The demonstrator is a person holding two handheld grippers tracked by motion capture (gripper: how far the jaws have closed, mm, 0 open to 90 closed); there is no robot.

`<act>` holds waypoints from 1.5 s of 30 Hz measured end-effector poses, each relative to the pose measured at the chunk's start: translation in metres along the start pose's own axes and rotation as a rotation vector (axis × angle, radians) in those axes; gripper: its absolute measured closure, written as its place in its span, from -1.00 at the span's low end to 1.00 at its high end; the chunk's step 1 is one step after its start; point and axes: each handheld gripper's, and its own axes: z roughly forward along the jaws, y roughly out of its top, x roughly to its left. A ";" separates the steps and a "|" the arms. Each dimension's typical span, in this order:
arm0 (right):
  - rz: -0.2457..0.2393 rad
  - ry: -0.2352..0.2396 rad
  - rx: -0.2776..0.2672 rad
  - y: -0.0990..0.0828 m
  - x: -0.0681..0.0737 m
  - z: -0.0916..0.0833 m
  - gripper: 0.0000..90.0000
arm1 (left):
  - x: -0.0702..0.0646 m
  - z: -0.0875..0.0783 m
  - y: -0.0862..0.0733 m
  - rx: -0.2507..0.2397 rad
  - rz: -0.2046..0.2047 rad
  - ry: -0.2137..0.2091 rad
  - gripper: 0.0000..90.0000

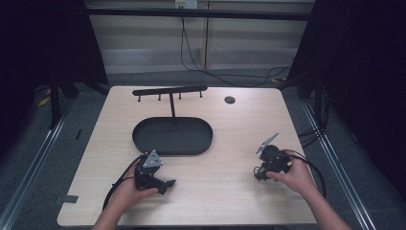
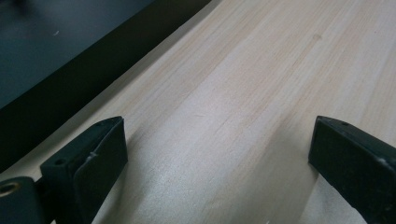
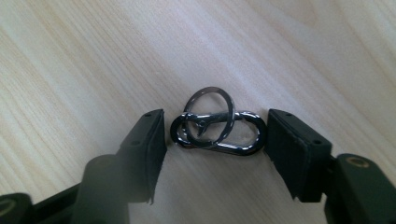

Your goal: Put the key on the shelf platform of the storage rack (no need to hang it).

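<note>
Carabiner w/ ring [image 3: 217, 133] btwn jaws of right hand-held gripper [image 3: 215, 140], clenched on it, on table [image 3: 93, 56].

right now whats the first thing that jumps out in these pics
The right tongs are clamped on a metal carabiner with a key ring looped through it, lying on the pale wooden table on the person's right side. Farther back, mid-table, sits a black oval tray with a T-shaped hook rack rising from it. The left tongs stand open over bare wood near the tray's edge.
</note>
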 end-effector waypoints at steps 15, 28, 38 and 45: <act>-0.020 0.005 -0.007 0.002 -0.001 0.002 -0.22 | 0.000 0.000 0.000 0.000 -0.002 -0.003 -0.91; 0.000 -0.006 0.007 0.000 0.002 0.000 -0.08 | 0.000 0.000 0.000 0.000 0.000 0.000 -0.91; 0.039 0.011 0.016 0.002 0.000 -0.001 -0.07 | 0.000 0.000 0.000 0.000 -0.002 -0.003 -0.91; 0.042 0.010 0.005 0.003 0.001 -0.010 -0.07 | 0.000 0.000 0.000 0.001 0.001 -0.002 -0.91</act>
